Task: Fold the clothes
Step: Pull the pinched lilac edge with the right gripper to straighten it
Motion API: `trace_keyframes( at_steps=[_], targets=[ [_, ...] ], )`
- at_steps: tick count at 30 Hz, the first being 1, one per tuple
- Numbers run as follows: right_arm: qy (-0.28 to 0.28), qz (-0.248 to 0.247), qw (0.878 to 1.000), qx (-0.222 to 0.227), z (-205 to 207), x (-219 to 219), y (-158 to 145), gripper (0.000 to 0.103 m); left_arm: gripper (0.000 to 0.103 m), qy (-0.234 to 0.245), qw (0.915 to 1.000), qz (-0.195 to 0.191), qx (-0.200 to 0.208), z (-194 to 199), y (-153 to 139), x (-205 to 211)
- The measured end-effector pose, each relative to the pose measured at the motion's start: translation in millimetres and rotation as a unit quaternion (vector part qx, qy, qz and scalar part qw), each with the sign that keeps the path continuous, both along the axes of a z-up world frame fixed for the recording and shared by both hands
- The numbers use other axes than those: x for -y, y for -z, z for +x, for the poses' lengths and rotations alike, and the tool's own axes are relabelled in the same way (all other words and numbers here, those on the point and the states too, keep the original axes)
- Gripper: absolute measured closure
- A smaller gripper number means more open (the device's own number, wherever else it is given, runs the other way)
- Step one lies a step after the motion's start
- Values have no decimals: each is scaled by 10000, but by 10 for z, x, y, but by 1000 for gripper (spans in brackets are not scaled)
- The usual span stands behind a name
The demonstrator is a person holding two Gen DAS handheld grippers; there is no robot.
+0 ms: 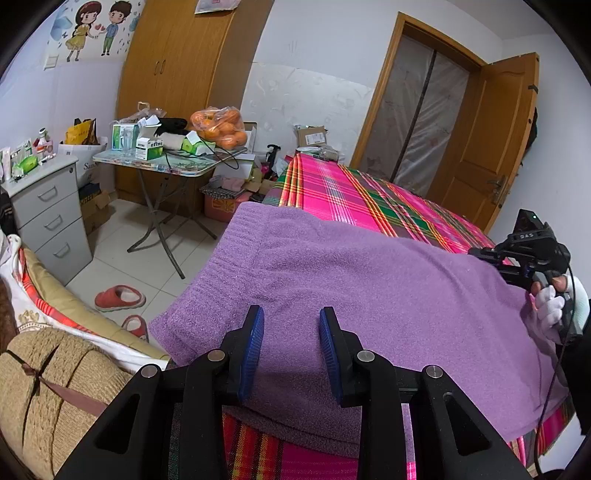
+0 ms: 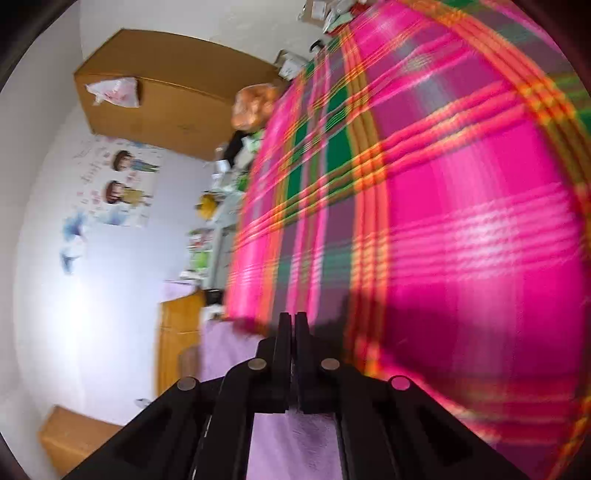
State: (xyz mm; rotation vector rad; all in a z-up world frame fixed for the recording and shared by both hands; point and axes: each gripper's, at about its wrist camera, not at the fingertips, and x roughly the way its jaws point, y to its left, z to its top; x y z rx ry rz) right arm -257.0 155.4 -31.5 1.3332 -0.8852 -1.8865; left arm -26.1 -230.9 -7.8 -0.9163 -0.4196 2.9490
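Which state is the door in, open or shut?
Open: the door leaf is swung off its frame, and a plastic curtain shows in the doorway.

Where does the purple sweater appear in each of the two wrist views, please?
Left wrist: the purple sweater fills the centre, spread on the plaid bed sheet.
Right wrist: it is only at the bottom, a pale purple strip under the closed jaws.
Shared landmark: the cartoon couple poster, upper left in the left view, mid-left and sideways in the right.
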Motion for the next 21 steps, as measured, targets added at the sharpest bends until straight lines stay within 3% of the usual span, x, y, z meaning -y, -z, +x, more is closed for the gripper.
trace_keyframes(
  at_steps=[2,9,10,13,14,18,21],
  targets=[
    [149,257,9992,-250,7,-58,-86,102,71,0,10000,7,-3,3,1,-1],
    [-620,292,9930,-964,371,82,-404,95,71,-2,10000,32,-14,10,3,12],
    [-863,306,9921,-859,422,155,-343,95,71,-3,10000,30,-14,10,4,13],
    [-947,952,9901,-401,443,250,-79,98,71,-8,10000,29,-15,15,5,8],
    [-641,970,9925,-378,404,123,-69,103,71,-7,10000,27,-16,15,6,9],
    [563,1018,9928,-288,259,-377,-34,101,71,-5,10000,23,-22,16,5,16],
    [475,617,9960,-429,379,-389,-147,101,71,-1,10000,69,-37,16,6,29]
  ],
)
